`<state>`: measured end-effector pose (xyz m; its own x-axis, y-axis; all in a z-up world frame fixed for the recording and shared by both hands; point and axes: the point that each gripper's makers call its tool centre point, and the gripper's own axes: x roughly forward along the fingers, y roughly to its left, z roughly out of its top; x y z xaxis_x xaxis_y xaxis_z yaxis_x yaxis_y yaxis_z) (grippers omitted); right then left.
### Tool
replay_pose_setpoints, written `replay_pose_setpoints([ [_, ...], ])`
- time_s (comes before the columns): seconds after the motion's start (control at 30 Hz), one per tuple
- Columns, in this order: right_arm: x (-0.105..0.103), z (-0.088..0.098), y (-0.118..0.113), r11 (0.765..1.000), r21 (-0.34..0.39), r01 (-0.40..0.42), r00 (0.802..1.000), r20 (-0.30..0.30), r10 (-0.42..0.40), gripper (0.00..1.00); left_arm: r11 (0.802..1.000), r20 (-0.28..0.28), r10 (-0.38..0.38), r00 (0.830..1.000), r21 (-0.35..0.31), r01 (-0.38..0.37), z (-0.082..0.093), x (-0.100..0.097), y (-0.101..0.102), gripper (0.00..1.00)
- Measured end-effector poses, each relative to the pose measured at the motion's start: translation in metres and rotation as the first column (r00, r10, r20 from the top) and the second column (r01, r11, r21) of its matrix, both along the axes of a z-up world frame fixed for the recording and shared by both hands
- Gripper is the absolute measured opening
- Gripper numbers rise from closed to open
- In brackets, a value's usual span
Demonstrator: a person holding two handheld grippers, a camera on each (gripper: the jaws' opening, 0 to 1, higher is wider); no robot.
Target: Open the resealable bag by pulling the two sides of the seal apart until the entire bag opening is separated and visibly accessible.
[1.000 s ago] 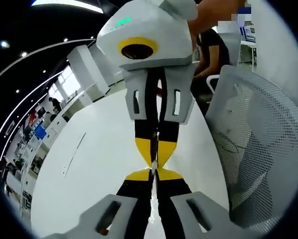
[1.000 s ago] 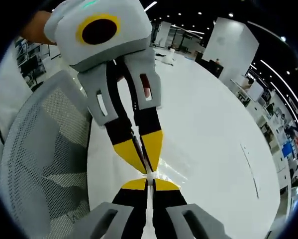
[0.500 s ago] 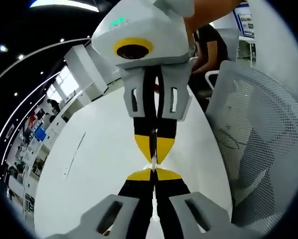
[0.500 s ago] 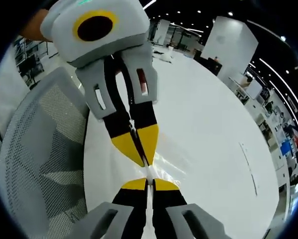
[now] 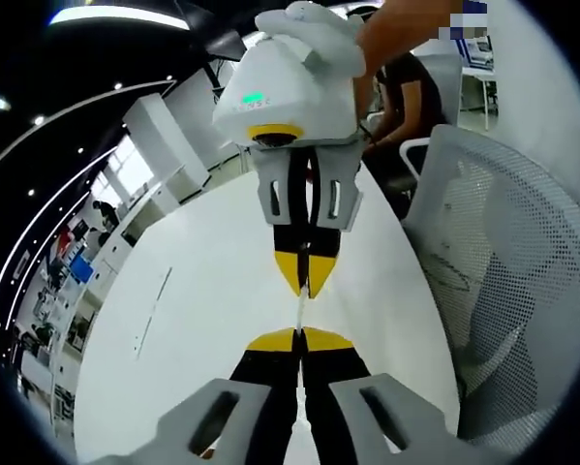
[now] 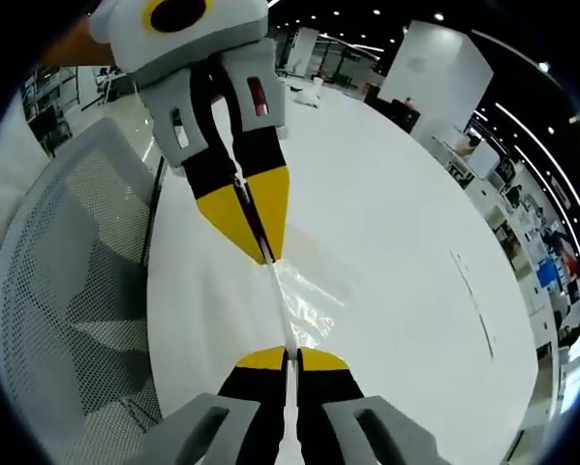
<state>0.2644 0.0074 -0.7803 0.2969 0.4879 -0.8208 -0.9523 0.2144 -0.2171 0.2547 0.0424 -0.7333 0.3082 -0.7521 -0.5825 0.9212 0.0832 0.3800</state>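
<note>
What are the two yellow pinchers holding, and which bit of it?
Both hold the clear resealable bag at its top edge. The right gripper pinches one side of the seal and the left gripper the other, stretching the plastic between them.

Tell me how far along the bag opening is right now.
Done: both grippers are shut on the clear bag, the left gripper on one side, the right gripper on the other. In hand: a stretch of plastic spans between the two tips above the white table. Left: the pictures cannot confirm that the whole seal is open; keep pulling.
</note>
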Motion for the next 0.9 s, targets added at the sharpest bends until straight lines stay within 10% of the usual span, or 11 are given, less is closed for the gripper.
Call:
replay_pose_setpoints([
  [0.37,-0.002,0.022,-0.007,0.999,0.014,0.032,0.998,0.051,-0.033,0.00,0.999,0.054,-0.021,0.998,-0.035,0.023,0.022,-0.003,0.003,0.00],
  [0.9,-0.068,-0.021,0.032,0.998,-0.044,-0.039,0.998,-0.049,0.036,0.00,0.997,-0.024,0.048,0.999,0.062,-0.047,-0.031,-0.055,0.047,0.00],
])
